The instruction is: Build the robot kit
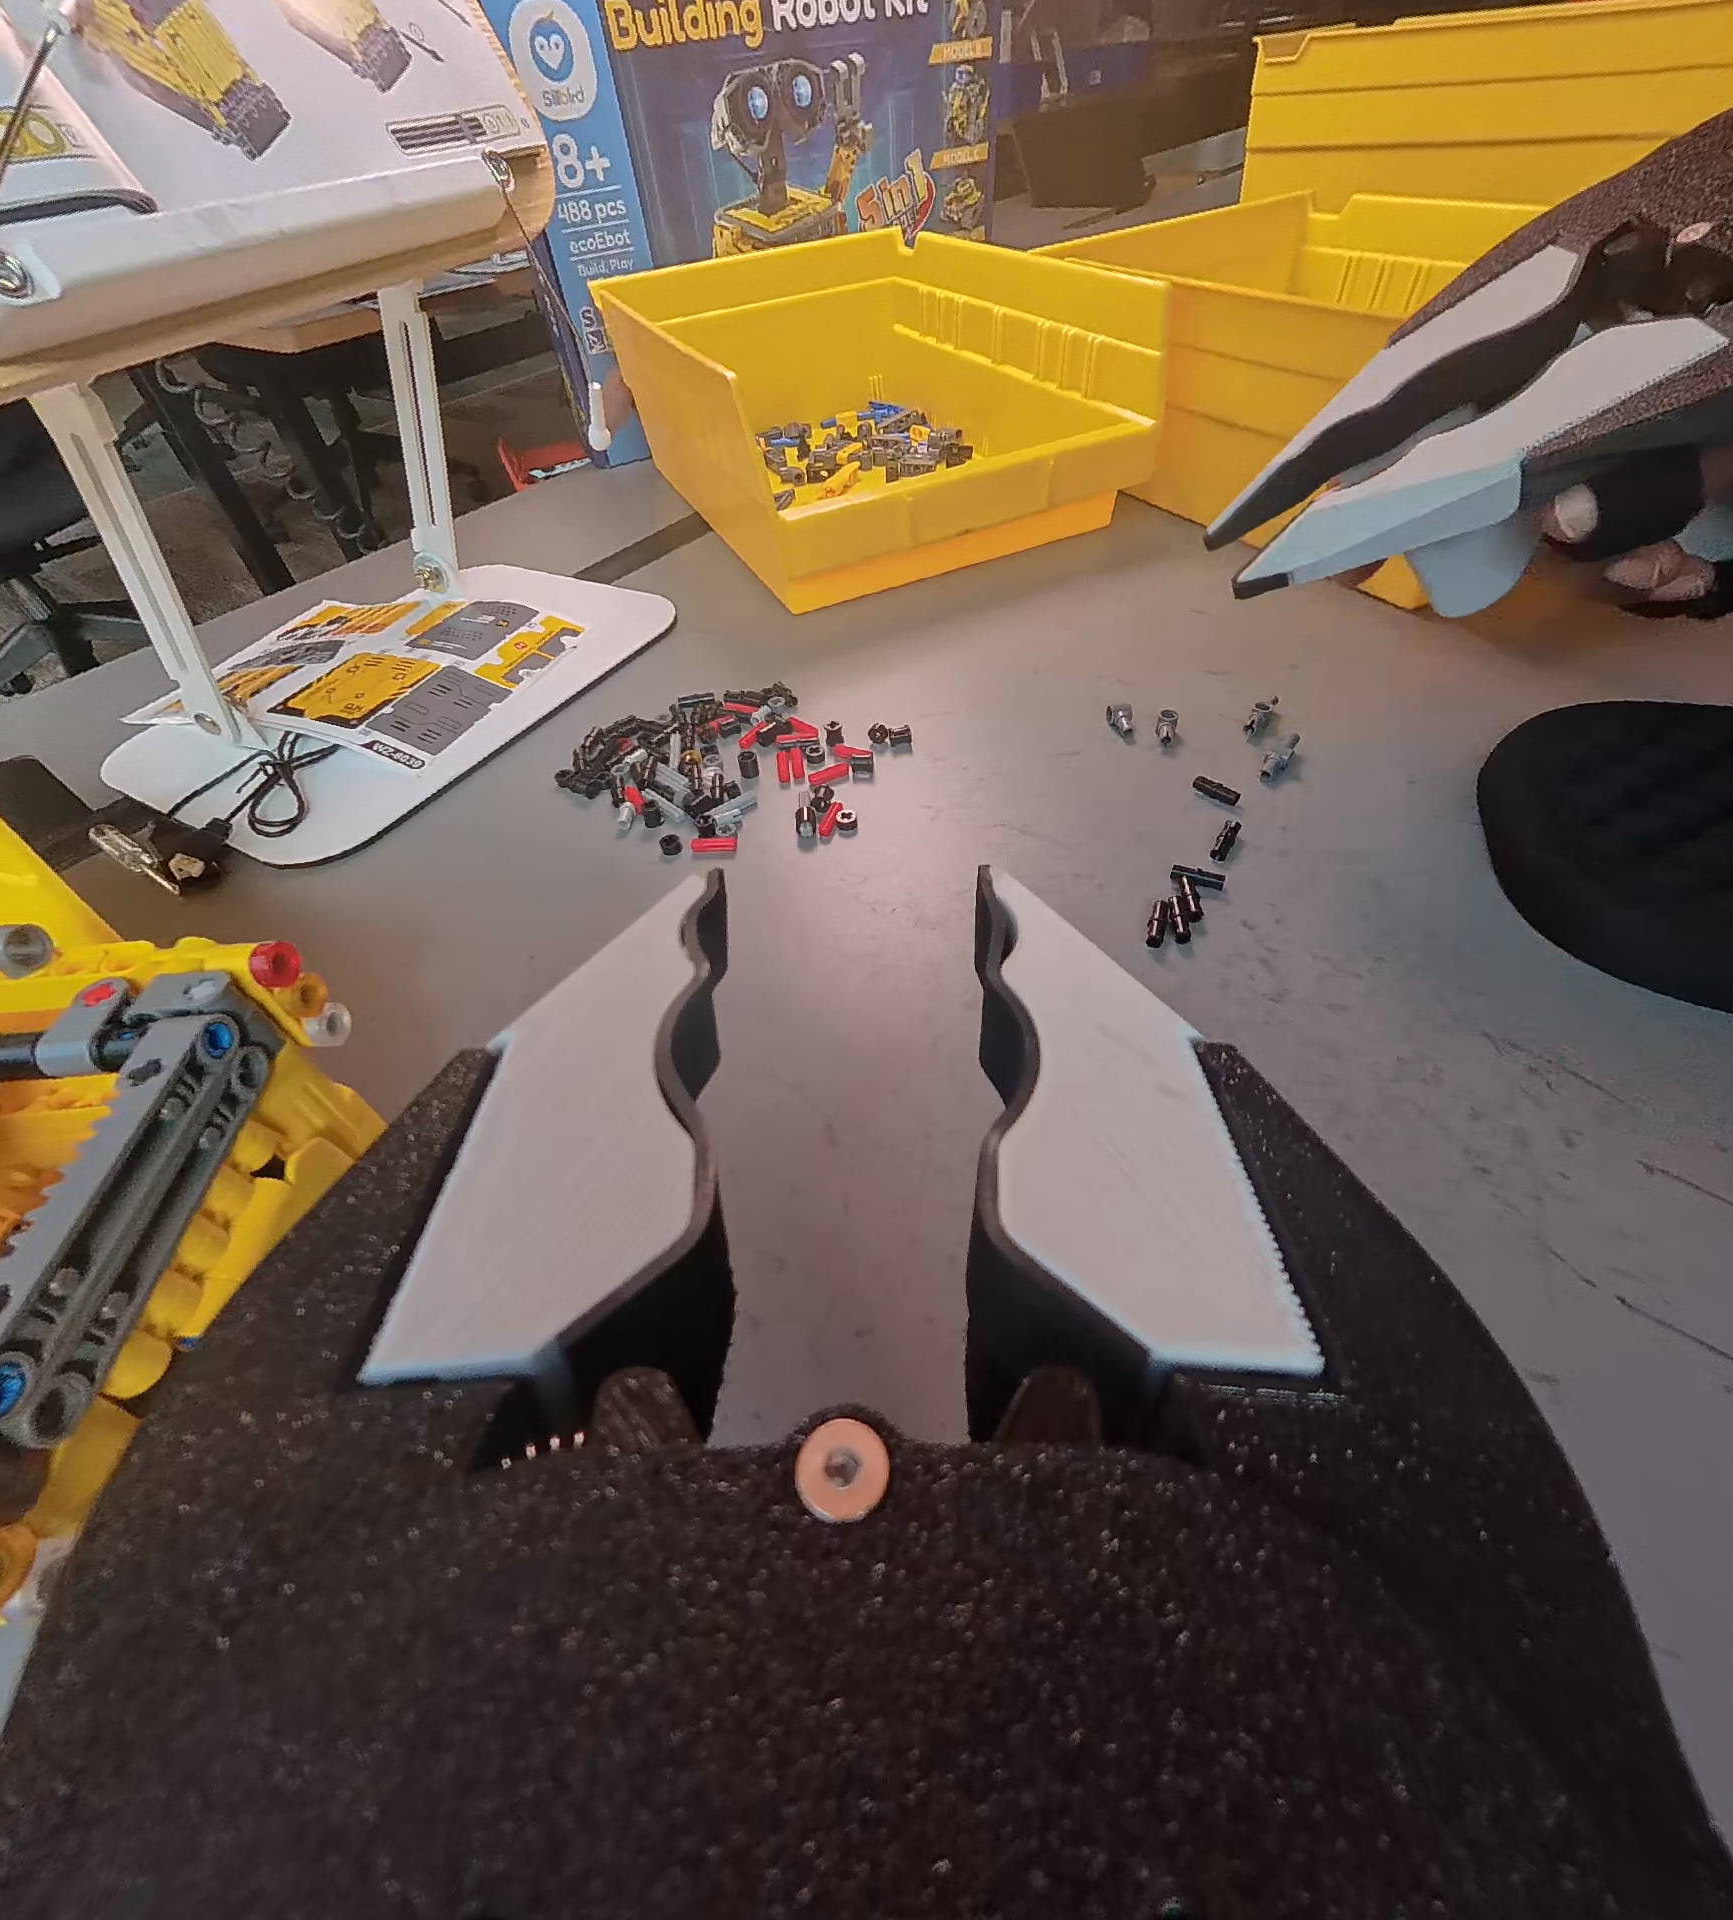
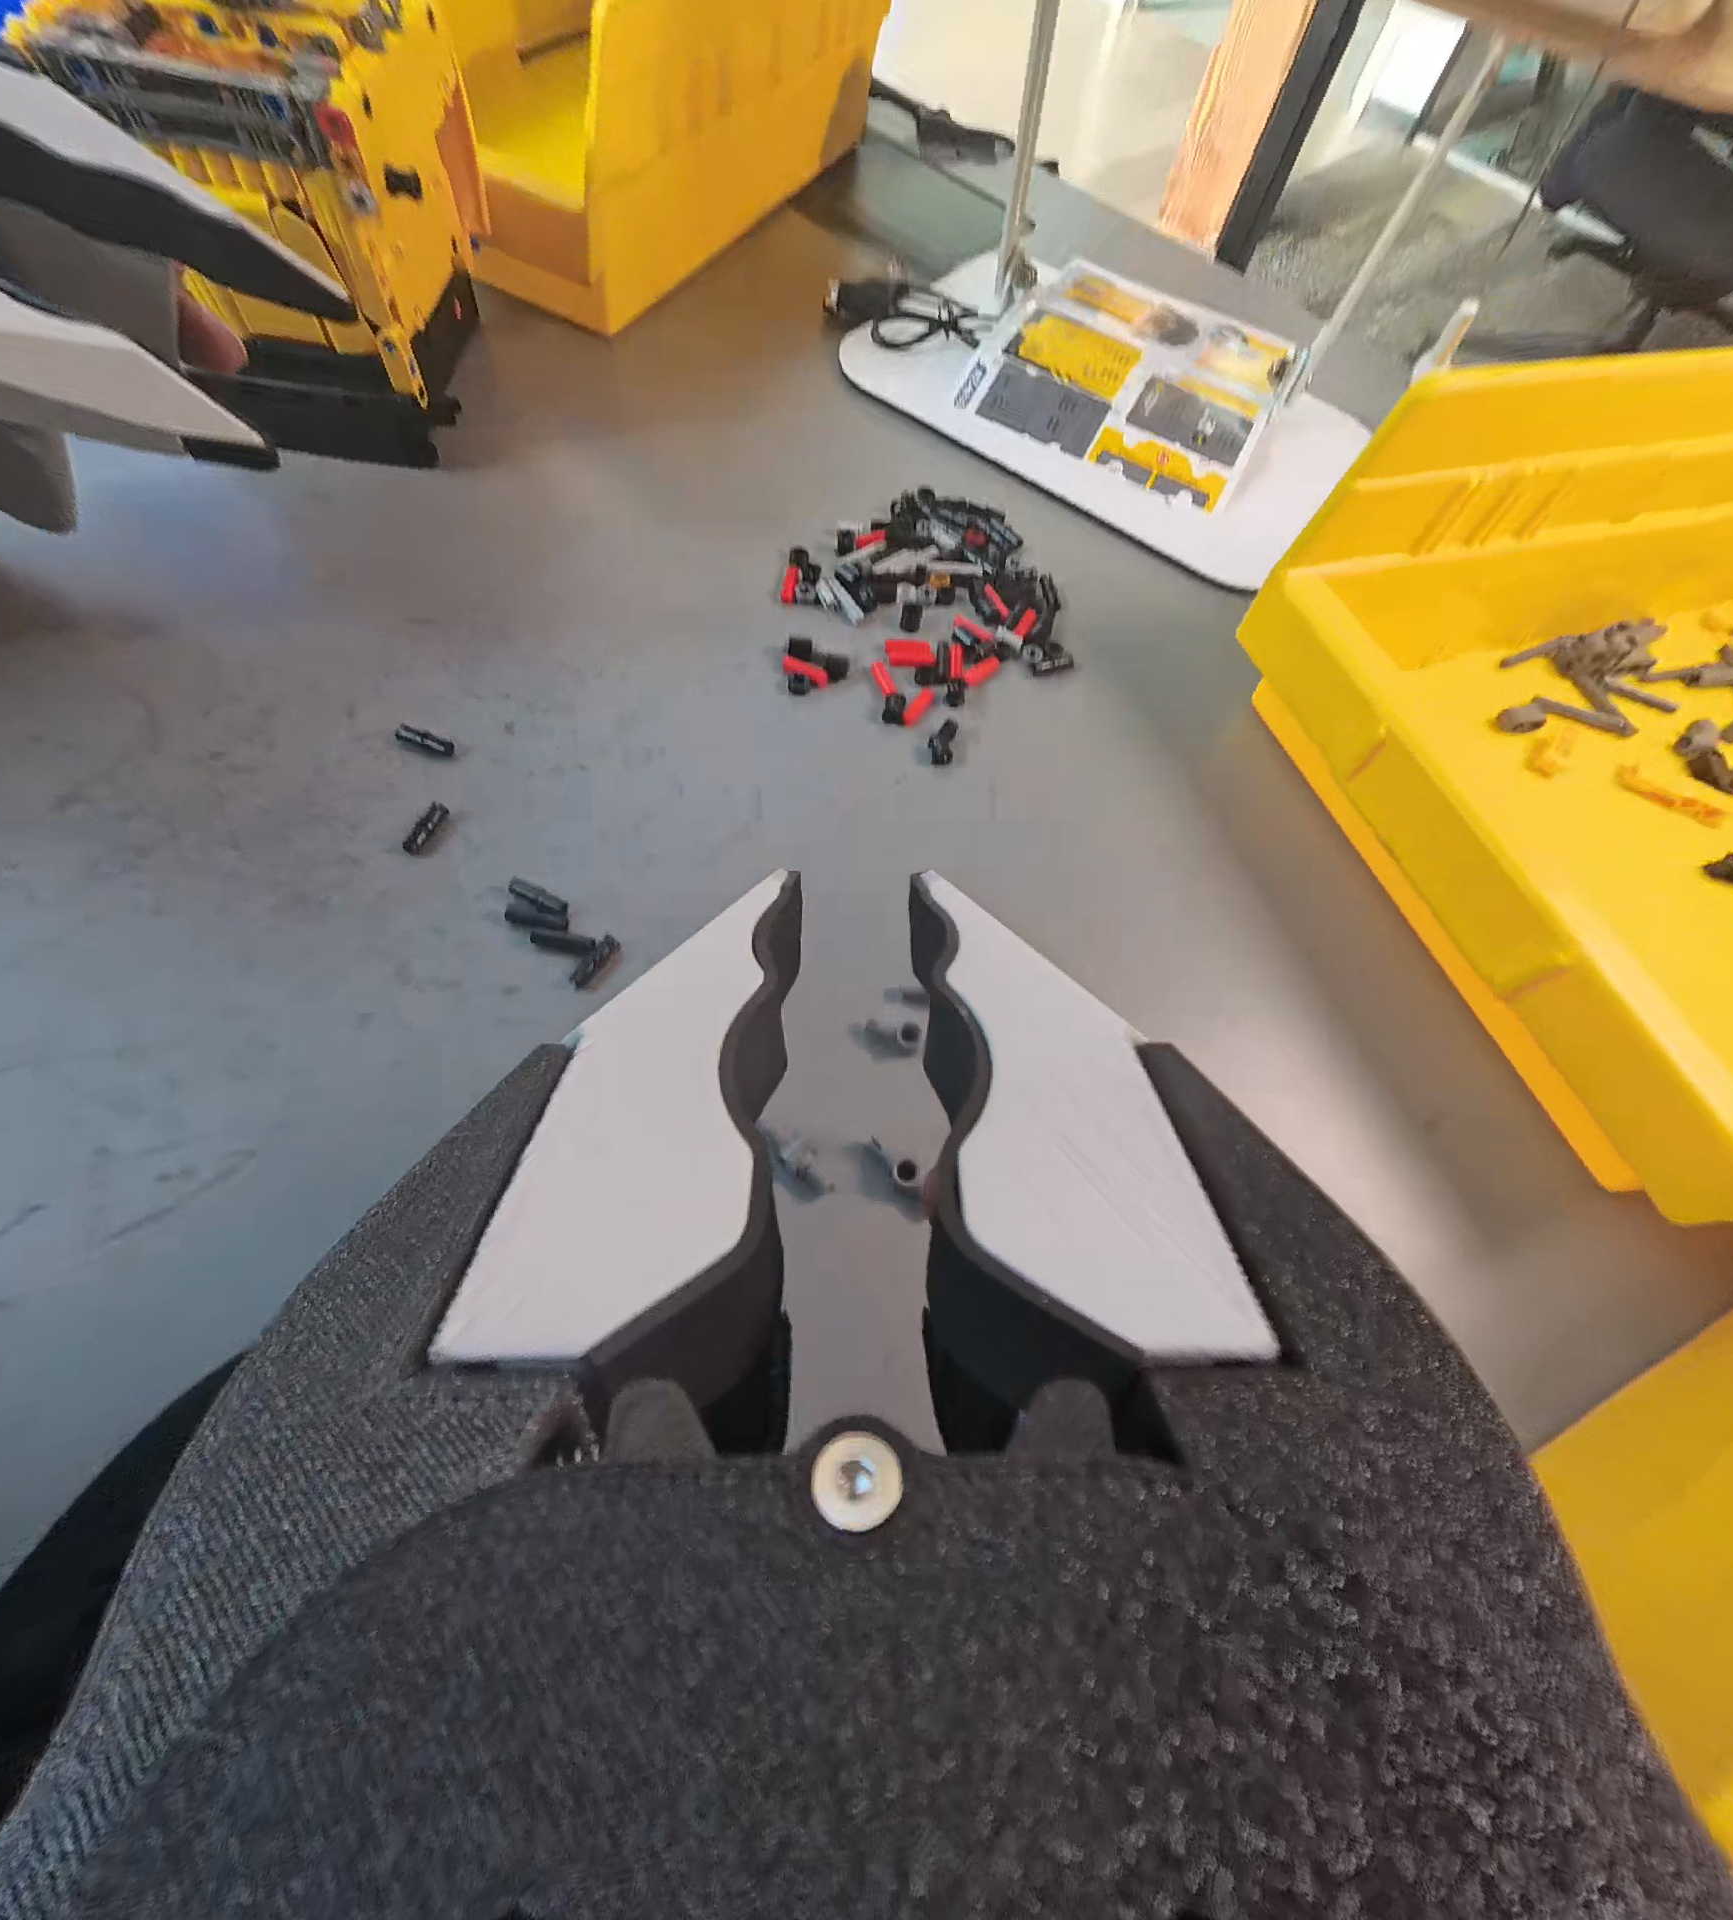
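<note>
My left gripper (image 1: 849,878) is open and empty, low over the grey table. Just ahead of it lies a pile of small black, red and grey pins (image 1: 737,769). To its right lie a few grey pins (image 1: 1205,727) and loose black pins (image 1: 1189,899). A yellow brick-built model (image 1: 62,1143) stands close at its left. My right gripper (image 2: 857,878) is open with a narrow gap and holds nothing. It hovers over the grey pins (image 2: 888,1034), with the black pins (image 2: 550,925) at its left and the pile (image 2: 935,613) ahead. It also shows in the left wrist view (image 1: 1226,566).
A yellow bin (image 1: 945,530) with small parts stands behind the pile; it is at the right in the right wrist view (image 2: 1444,883). More yellow bins stand beyond. A white stand base (image 1: 623,623) carries a sticker sheet. A kit box (image 1: 789,125) stands behind. A black round pad (image 1: 1672,862) lies at the right. Left tips to right tips: about 20 cm.
</note>
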The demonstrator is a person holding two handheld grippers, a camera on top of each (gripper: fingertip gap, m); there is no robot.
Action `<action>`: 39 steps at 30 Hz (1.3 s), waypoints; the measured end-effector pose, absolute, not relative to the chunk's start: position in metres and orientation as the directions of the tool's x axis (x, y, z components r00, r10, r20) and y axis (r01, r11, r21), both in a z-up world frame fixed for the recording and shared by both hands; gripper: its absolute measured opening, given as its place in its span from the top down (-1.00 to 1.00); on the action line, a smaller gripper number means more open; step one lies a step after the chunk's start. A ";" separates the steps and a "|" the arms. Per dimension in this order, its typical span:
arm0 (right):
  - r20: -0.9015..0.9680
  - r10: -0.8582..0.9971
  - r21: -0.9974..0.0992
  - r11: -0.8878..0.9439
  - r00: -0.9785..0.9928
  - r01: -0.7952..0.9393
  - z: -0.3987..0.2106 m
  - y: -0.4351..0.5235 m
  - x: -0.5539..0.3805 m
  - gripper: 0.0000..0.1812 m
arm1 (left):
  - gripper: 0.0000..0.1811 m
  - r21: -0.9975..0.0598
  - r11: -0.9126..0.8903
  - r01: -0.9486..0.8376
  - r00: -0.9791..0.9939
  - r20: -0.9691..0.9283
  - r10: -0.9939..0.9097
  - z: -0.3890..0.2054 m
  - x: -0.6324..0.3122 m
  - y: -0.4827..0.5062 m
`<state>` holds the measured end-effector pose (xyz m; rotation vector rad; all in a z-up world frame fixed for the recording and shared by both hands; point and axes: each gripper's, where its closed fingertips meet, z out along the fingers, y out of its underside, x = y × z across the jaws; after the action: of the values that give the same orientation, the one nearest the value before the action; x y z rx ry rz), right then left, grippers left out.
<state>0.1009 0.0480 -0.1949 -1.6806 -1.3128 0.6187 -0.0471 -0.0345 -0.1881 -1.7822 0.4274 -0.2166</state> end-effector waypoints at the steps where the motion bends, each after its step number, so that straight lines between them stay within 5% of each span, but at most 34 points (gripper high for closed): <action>1: 0.134 0.941 -0.884 -0.029 0.311 0.468 -0.189 0.048 0.094 0.77 | 0.48 -0.965 -0.202 -0.170 0.915 -0.079 -0.396 -0.188 -0.047 -0.034; 15: 0.127 0.906 -0.992 0.119 0.403 0.045 -0.138 0.087 0.027 0.46 | 0.55 -0.981 -0.157 -0.116 0.938 -0.056 -0.342 -0.174 -0.064 -0.037; 26: 0.118 0.907 -0.993 0.098 0.405 0.069 -0.157 0.092 0.035 0.47 | 0.51 -0.999 -0.009 -0.050 0.960 -0.046 -0.278 -0.135 -0.086 -0.044; 32: 0.135 0.907 -0.990 0.113 0.400 0.079 -0.158 0.088 0.033 0.48 | 0.58 -0.976 0.118 -0.185 0.982 -0.186 0.001 -0.040 -0.168 -0.089; 39: 0.133 0.911 -0.990 0.104 0.391 0.094 -0.161 0.085 0.031 0.53 | 0.61 -0.925 -0.344 -0.162 0.903 -0.280 0.327 -0.025 -0.366 -0.186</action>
<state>0.0312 0.0854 -0.1611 -1.3370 -1.0084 0.7855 -0.3659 -0.1855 -0.0255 -1.8564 -0.1222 0.5032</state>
